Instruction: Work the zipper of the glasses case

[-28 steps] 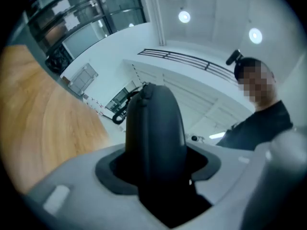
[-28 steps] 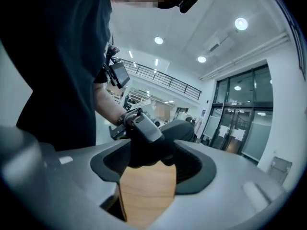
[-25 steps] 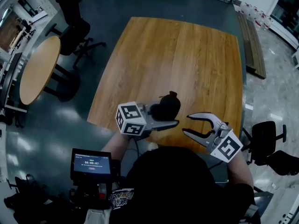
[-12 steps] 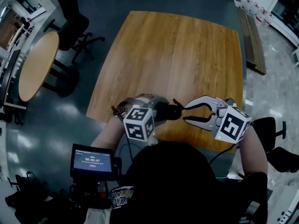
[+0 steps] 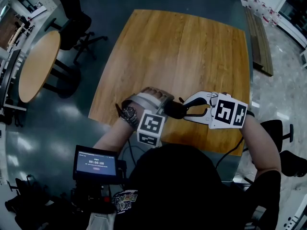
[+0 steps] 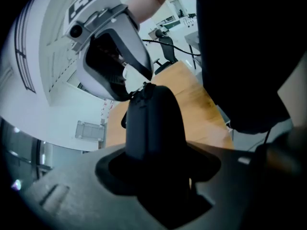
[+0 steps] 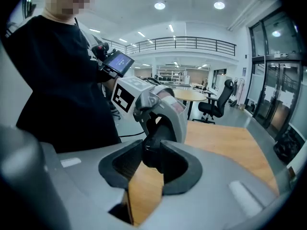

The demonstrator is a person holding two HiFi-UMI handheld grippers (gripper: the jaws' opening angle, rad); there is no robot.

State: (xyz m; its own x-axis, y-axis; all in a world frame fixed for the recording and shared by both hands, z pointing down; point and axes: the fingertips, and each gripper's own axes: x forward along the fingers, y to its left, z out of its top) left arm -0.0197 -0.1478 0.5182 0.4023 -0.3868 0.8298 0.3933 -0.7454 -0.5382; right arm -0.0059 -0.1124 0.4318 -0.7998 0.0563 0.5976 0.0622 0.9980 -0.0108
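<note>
- Left gripper (image 6: 156, 169) clamps the glasses case (image 6: 153, 121) between its jaws.
- Right gripper (image 7: 152, 158), jaws just closing in, pinches the case's tip.
- Next, I reckon: draw steadily along the zipper.

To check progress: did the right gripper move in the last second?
Yes. The right gripper moved left from the table's near edge to the glasses case, claw just closing on it.

A wooden table (image 5: 192, 47) stands on a glossy grey-blue floor (image 5: 67, 123), near a round table (image 5: 38, 66) and a black chair (image 5: 79, 25).
</note>
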